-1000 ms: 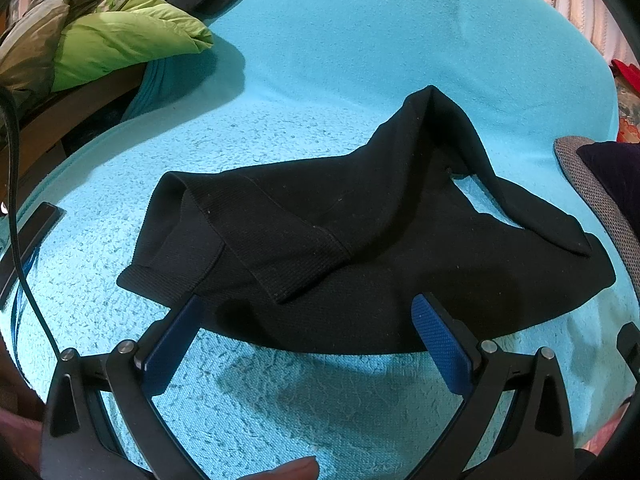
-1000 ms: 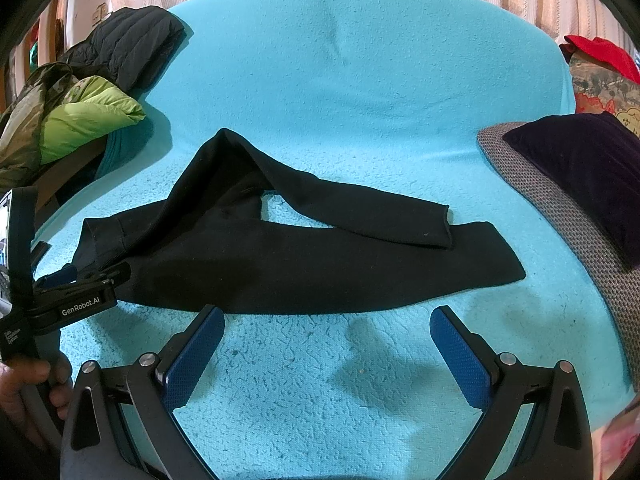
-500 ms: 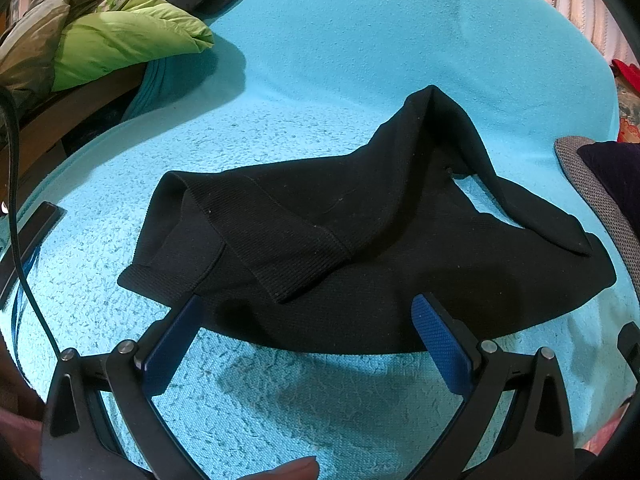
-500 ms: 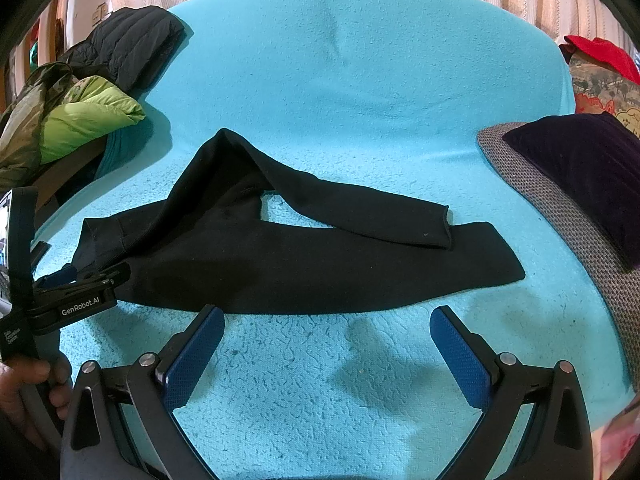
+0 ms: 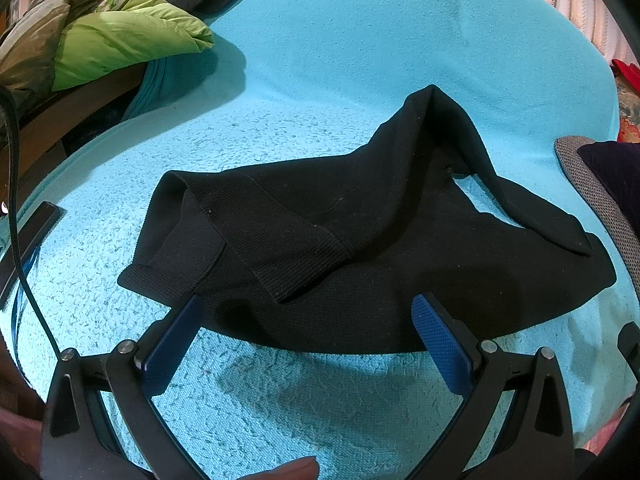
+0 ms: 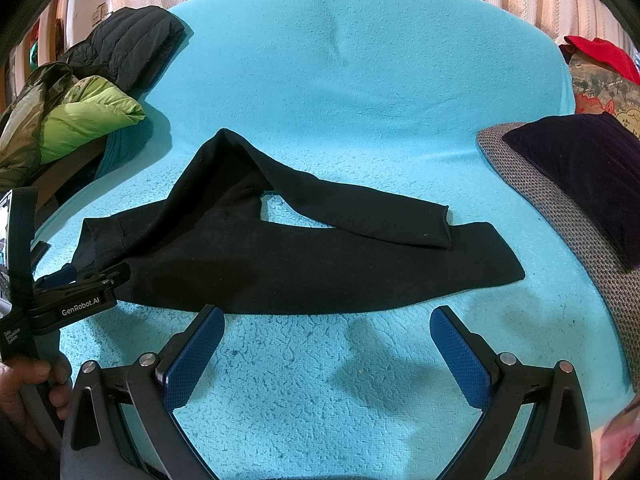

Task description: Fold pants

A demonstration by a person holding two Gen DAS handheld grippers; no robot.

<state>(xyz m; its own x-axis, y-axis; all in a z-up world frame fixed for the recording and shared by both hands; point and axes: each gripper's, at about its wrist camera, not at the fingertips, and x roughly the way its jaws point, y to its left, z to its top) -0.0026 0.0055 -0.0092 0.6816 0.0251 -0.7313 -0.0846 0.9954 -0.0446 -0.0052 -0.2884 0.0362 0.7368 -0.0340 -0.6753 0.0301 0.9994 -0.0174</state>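
A: Where do the black pants (image 6: 304, 264) lie?

B: They lie flat on the turquoise blanket (image 6: 360, 80) that covers the bed, partly folded. 1 leg is laid slanting across the other, with a small gap of blanket showing between them near the crotch. In the left wrist view the waistband (image 5: 180, 240) is nearest the camera, turned over on itself.

A: And the left tongs (image 5: 308, 312)?

B: They are spread wide and grasp nothing. Both blue pads (image 5: 440, 340) hang just at the near edge of the pants. The right wrist view shows the same tool at the waistband end, with a hand (image 6: 24, 384) round its handle.

A: The right tongs (image 6: 328, 320)?

B: Also released and empty, poised over bare blanket beside the long near edge of the pants; whether the left tip touches the cloth cannot be told.

A: What else is about?

B: A green jacket (image 6: 88, 120) and a dark jacket (image 6: 128, 48) lie heaped at the left. A purple cushion (image 6: 580, 176) rests on a grey one (image 6: 540, 192) at the right.
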